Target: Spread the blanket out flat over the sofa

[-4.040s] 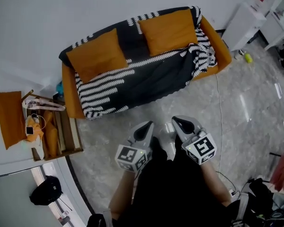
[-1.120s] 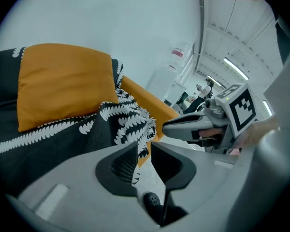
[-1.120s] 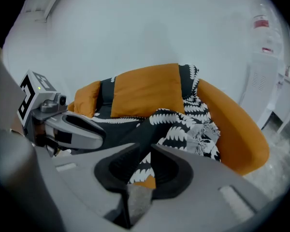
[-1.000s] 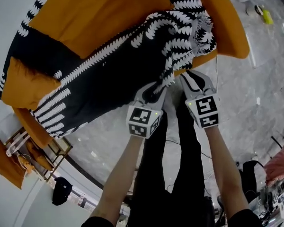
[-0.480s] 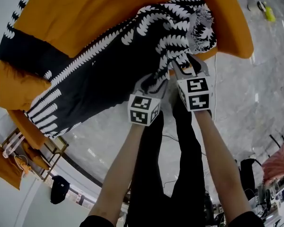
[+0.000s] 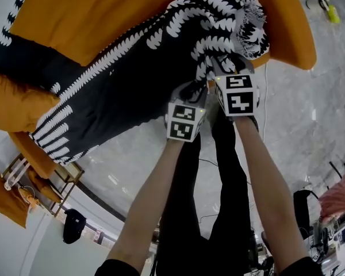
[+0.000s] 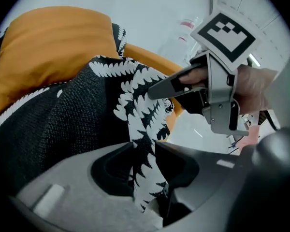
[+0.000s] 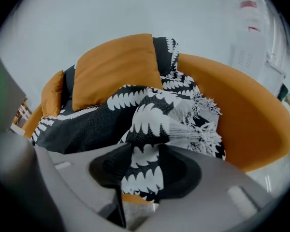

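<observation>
A black blanket [image 6: 132, 79] with white leaf bands lies rumpled over the orange sofa [image 6: 287, 33], its fringed corner [image 6: 250, 25] bunched by the right arm. My left gripper [image 6: 196, 88] is at the hanging front edge. A taut strip of blanket [image 7: 142, 129] runs between its fingers, and the left gripper [image 7: 145, 151] is shut on it. My right gripper [image 6: 229, 62] sits just to the right, its tip [image 7: 154, 90] touching the same fold. In its own view the right gripper [image 8: 145, 153] stands open with patterned blanket [image 8: 150, 124] in the gap.
Two orange cushions [image 8: 116, 66] lean on the sofa back. A wooden rack [image 6: 29, 183] and a black bag [image 6: 75, 223] sit on the marble floor at lower left. A cable [image 6: 263, 96] trails right of the sofa, near a yellow-green object [image 6: 333, 13]. A white cabinet [image 8: 251, 52] stands behind.
Both grippers have pushed forward to the blanket's front edge by the right arm. The blanket strip, earlier beyond the left jaws, now sits between them. The right jaws' gap has widened.
</observation>
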The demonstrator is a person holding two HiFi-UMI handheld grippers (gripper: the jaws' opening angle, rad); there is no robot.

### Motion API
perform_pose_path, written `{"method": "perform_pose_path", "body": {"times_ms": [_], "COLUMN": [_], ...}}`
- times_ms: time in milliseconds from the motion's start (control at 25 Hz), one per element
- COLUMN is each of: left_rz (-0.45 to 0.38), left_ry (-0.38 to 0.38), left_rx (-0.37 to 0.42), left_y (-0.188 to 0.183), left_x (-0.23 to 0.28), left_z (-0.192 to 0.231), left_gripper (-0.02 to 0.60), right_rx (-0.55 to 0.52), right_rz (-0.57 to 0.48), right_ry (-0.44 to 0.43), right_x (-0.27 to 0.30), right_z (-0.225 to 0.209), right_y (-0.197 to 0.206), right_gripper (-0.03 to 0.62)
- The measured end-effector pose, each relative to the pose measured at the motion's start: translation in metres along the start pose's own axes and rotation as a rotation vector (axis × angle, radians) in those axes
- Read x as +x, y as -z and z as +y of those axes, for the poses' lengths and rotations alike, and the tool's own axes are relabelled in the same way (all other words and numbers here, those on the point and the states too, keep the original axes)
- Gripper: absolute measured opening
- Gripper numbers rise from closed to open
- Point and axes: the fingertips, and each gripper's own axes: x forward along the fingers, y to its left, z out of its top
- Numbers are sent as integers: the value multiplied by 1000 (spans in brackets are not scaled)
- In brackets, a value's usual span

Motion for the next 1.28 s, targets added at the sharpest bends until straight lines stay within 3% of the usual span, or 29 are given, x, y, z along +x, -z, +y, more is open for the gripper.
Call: {"method": "perform_pose_path", "body": {"times_ms": [200, 280, 560, 800, 1080, 1280], "left_rz": [11, 13, 3, 15, 68, 121], "left_ry": [-12, -12, -2, 29, 68, 123], "left_rx": [8, 6, -32, -35, 0, -25], "left_y": [-1, -3, 24, 19, 56, 58], "left_x": [16, 15, -19, -20, -20, -47], "left_z": [-16, -16, 0, -41, -77, -104], "left_gripper": [75, 34, 21, 21, 20, 20], "right_rx": [-10, -14, 6, -34, -67, -72], "right_rz": [-3, 3, -3, -21, 6, 110], "right_ry": [31, 38, 70, 134, 202, 253], "right_x": [-2, -4, -37, -83, -121, -168], "right_z": [-32, -36, -8, -56, -92, -115], "right_y": [8, 7, 17, 26, 72, 87], "right_gripper": [25, 18, 15, 15, 14, 14]}}
